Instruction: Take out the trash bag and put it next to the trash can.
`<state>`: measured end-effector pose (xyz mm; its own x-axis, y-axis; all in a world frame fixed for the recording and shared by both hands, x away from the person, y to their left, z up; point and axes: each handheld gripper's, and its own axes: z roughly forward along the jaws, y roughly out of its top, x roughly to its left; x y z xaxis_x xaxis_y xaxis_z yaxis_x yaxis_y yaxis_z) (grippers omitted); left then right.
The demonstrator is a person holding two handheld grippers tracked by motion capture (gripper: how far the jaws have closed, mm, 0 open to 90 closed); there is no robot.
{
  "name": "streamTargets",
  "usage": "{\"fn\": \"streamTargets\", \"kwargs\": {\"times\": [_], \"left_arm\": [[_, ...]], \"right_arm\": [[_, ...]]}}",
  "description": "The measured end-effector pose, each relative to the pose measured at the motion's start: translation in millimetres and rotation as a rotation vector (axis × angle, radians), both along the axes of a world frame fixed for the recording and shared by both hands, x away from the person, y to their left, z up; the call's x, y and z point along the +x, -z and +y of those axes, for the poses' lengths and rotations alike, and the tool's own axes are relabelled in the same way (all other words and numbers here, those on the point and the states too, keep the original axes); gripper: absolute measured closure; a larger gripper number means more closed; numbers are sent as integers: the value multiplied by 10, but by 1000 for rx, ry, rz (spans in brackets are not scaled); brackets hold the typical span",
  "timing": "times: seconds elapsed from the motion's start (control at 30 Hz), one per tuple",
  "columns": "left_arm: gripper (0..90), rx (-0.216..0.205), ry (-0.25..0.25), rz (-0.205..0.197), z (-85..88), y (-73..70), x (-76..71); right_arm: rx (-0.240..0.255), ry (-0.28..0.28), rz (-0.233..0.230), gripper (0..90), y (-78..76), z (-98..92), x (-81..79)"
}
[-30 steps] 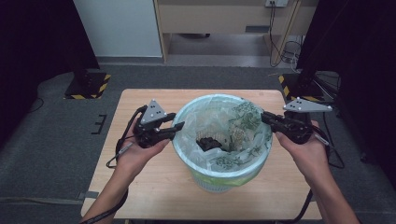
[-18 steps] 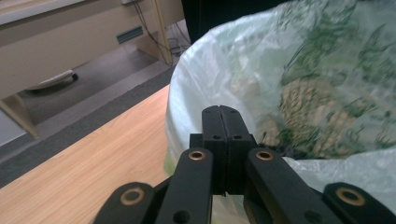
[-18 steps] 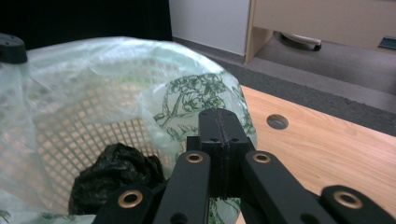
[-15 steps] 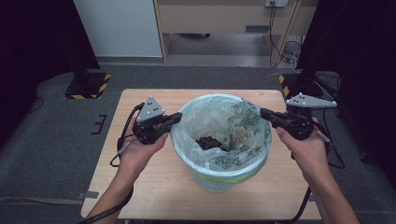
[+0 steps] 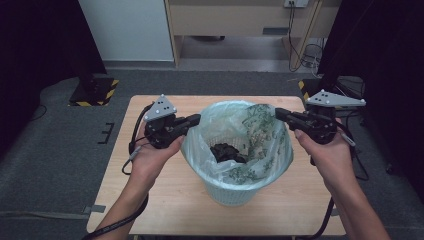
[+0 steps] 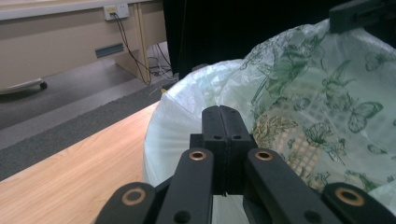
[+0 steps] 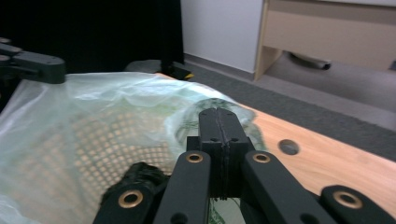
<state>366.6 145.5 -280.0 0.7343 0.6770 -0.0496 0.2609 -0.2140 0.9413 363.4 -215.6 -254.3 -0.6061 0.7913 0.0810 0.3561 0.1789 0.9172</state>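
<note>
Bin liner (image 5: 260,131), a thin pale-green plastic bag printed with darker green leaves and butterflies, sits inside a light perforated basket (image 5: 235,192) in the middle of the wooden bench (image 5: 150,200), its top edge folded out over the rim. The film looks very light, limp and slightly slick; it crinkles and bunches where it is gathered, and I judge it will stretch or tear if pulled hard against the rim. The best hold is the loose upper hem on opposite sides, pinched flat so the film does not slide out.

That is where both tools are. The left tool (image 5: 196,119) has its jaws pressed together at the left edge of the bag, and in the left gripper view they meet tight right against the white-green film (image 6: 187,121); it appears to nip the hem, though the pinched strip itself is hidden. The right tool (image 5: 278,112) is likewise together at the right edge, seemingly holding a fold of the printed plastic (image 7: 187,116).

The basket is stiff moulded lattice, round and tapering, light enough to lift along with the bag. A dark crumpled lump (image 5: 226,151) lies at the bottom of the liner, soft-looking and small, adding little weight.
</note>
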Motion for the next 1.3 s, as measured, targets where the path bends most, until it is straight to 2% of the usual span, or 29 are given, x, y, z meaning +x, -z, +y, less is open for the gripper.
{"fn": "streamTargets", "kwargs": {"times": [0.1, 0.23, 0.33, 0.5, 0.63, 0.97, 1.07, 1.2, 1.3], "left_arm": [[900, -20, 3, 10, -2, -18, 17], [900, -43, 9, 17, -19, -55, 25], [900, -44, 13, 9, -45, -98, 18], [900, -59, 18, 8, -78, -158, 15], [900, -93, 30, 14, -102, -210, 17], [900, -93, 56, 6, -236, -318, 1], [900, -118, 67, 24, -261, -322, 24], [900, -141, 80, 38, -308, -337, 45], [900, -146, 92, 36, -357, -381, 34]], "right_arm": [[44, -24, 54, 900, 53, 22, 26], [152, -58, 147, 900, 148, 35, 77], [228, -80, 186, 900, 181, 15, 109], [320, -88, 209, 900, 164, -51, 131], [381, -92, 225, 900, 134, -104, 132], [518, -121, 260, 900, 88, -169, 152], [530, -130, 265, 900, 81, -160, 152], [489, -117, 284, 900, 166, -133, 174], [486, -115, 297, 900, 212, -126, 194]]}}
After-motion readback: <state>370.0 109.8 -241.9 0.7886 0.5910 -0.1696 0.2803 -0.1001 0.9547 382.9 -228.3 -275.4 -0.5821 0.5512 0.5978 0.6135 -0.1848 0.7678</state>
